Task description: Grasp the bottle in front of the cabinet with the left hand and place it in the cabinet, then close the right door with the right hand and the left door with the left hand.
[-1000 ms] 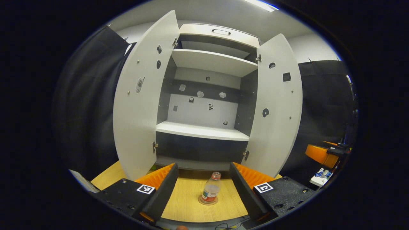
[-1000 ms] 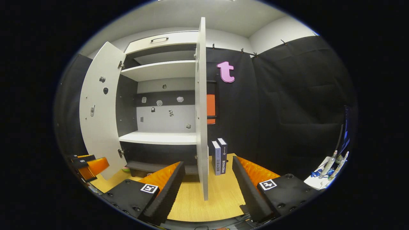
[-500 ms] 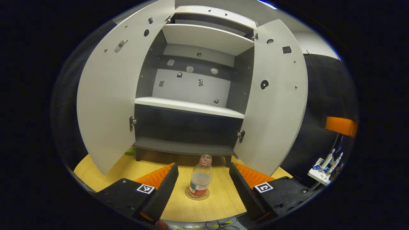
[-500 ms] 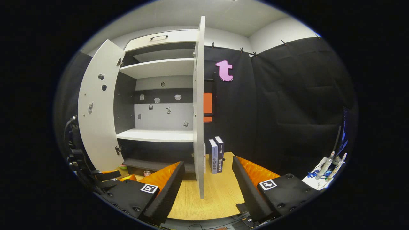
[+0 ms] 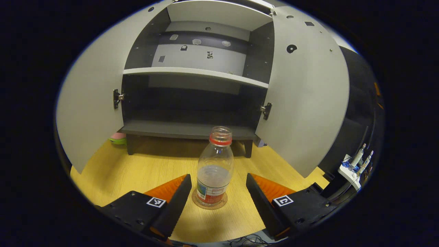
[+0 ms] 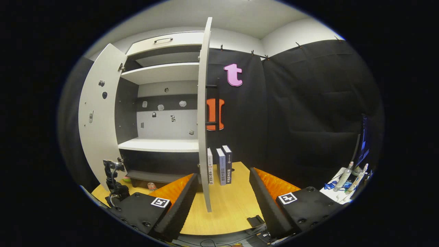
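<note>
The clear plastic bottle (image 5: 215, 168) stands upright on a round coaster (image 5: 210, 203) on the wooden worktop (image 5: 144, 169), in front of the open cabinet (image 5: 192, 99) and outside it. The bottle has no cap, a red ring at the neck and a printed label around its base. In the left gripper view, the left tool (image 5: 217, 192) has its fingers spread apart, one on each side of the bottle base, and neither finger touches the bottle. Behind the bottle, the cabinet's dark bottom shelf (image 5: 185, 129) sits just above the worktop on short legs, with a white shelf (image 5: 195, 72) higher up. The left door (image 5: 92, 103) and the right door (image 5: 305, 92) both stand wide open on their hinges. A small pink and green object (image 5: 117, 138) lies on the worktop near the lower edge of the left door; what it is cannot be told. In the right gripper view, the right tool (image 6: 223, 195) also has its fingers apart and holds nothing; the right door (image 6: 203, 116) appears edge-on, its lower corner between the two fingers but farther away. Three books (image 6: 219, 165) stand upright on the worktop just beside that door, against the black cloth wall (image 6: 308, 113).
</note>
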A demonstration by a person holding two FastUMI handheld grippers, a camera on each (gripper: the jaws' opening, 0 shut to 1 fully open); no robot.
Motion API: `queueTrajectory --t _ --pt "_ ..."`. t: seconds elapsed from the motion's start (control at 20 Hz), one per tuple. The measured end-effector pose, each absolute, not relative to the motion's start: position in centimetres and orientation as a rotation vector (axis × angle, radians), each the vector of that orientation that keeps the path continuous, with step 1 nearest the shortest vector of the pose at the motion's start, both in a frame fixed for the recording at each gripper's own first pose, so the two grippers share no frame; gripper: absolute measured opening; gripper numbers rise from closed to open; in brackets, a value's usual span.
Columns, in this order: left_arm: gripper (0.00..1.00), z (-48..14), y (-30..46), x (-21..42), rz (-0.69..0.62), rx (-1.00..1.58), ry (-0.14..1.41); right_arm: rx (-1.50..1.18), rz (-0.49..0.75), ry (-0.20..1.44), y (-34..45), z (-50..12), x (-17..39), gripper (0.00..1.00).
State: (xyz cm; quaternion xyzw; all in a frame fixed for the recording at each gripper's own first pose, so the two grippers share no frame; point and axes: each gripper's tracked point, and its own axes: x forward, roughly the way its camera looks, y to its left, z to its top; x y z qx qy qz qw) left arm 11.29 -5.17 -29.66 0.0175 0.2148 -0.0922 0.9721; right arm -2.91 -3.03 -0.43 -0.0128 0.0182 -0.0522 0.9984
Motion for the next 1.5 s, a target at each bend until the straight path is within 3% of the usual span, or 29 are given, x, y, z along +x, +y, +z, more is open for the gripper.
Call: queueTrajectory --t 0.45,0.55,0.6,0.65,1.15,1.5 --pt "0.98 -34.4 -4.2 14.1 -0.147 0.060 0.514 -0.039 -0.167 0.066 -4.6 -0.6 -3.9 0.98" --pt "0.91 -33.9 -4.2 14.3 -0.151 0.058 0.508 -0.037 -0.158 0.068 -4.5 -0.7 -3.7 0.98" --pt "0.77 -33.5 -4.2 14.2 -0.153 0.061 0.512 -0.034 -0.151 0.070 -4.3 -0.7 -3.6 0.98" --pt "0.76 -32.8 -4.4 14.1 -0.160 0.055 0.516 -0.032 -0.142 0.066 -4.1 -0.6 -3.5 0.98" --pt "0.75 -18.1 -5.7 14.7 -0.281 0.095 0.471 -0.021 -0.055 0.017 -2.1 0.6 -1.0 0.98" --pt "0.75 -7.8 -6.9 18.7 -0.300 0.083 0.370 -0.011 -0.046 0.010 -2.9 0.9 0.1 0.99"
